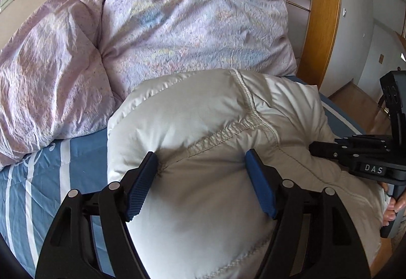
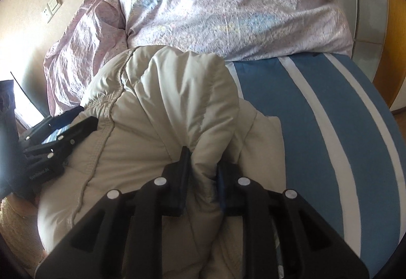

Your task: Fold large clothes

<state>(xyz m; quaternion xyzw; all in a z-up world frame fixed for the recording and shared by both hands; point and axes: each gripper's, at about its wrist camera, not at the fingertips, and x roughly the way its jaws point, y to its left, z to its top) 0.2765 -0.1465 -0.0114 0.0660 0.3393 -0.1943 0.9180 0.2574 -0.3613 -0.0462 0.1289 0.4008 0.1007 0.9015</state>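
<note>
A puffy off-white jacket lies bunched on the bed and fills the lower half of both views. My left gripper has its jaws wide, and both blue pads dig into a thick bulge of the jacket at a stitched seam. My right gripper is shut on a narrow pinched fold of the same jacket. In the left wrist view the right gripper lies against the jacket's right side. The left gripper shows at the jacket's left side in the right wrist view.
The jacket rests on a blue sheet with white stripes. A lilac duvet is heaped just behind it, with a pink cover to its left. A wooden door frame stands beyond the bed's right edge. A hand grips the right handle.
</note>
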